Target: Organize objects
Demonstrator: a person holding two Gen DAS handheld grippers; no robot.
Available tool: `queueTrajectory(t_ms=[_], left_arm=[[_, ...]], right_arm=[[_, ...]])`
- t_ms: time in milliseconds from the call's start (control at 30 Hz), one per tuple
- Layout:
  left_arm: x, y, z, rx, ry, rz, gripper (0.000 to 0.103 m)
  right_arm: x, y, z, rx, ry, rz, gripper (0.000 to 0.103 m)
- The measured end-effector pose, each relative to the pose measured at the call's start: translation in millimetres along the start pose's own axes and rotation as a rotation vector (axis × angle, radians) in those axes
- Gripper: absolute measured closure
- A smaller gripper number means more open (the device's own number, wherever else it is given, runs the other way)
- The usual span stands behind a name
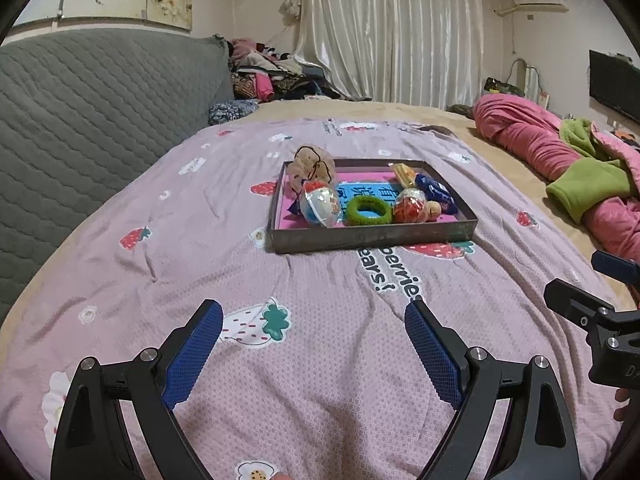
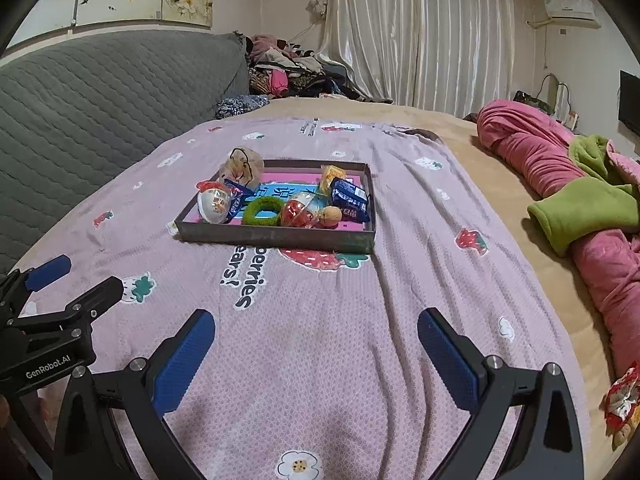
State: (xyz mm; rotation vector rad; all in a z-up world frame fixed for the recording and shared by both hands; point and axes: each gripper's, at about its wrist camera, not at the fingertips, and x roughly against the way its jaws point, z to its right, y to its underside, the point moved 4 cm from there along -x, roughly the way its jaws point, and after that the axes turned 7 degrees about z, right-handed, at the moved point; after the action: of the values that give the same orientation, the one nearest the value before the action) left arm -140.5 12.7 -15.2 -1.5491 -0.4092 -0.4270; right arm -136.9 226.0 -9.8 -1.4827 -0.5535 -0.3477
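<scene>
A shallow dark tray [image 1: 372, 238] [image 2: 276, 238] sits on the pink strawberry blanket, well ahead of both grippers. In it lie a green ring [image 1: 369, 211] [image 2: 262, 211], a clear white capsule ball [image 1: 320, 207] [image 2: 213, 202], a red capsule ball [image 1: 409, 207] [image 2: 298, 212], blue snack packets [image 1: 436, 192] [image 2: 350, 198], a yellow packet [image 1: 404, 174] [image 2: 331, 176], a small brown nut [image 2: 331, 215] and a beige pouch [image 1: 314, 166] [image 2: 244, 168]. My left gripper [image 1: 314, 314] is open and empty above the blanket. My right gripper [image 2: 316, 326] is open and empty too.
A grey quilted headboard [image 1: 100, 120] runs along the left. A pink and green bundle of bedding [image 2: 580, 200] lies to the right. A small red patterned item [image 2: 620, 400] lies at the bed's right edge. Clothes [image 1: 272, 76] are piled at the back.
</scene>
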Motion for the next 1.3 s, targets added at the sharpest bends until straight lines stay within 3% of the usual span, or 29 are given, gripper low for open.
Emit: queueTrajectory(t_ms=[433,1300], left_arm=[[-17,14,0,0.001,-0.006,-0.042,0.010],[-37,29,-4,-0.010,-0.015,-0.013,0.010]], right_arm=[[-19,16,2,-0.009,-0.005,-0.037,0.001],[-34,34,5,-0.016,0.003,-0.039,0.001]])
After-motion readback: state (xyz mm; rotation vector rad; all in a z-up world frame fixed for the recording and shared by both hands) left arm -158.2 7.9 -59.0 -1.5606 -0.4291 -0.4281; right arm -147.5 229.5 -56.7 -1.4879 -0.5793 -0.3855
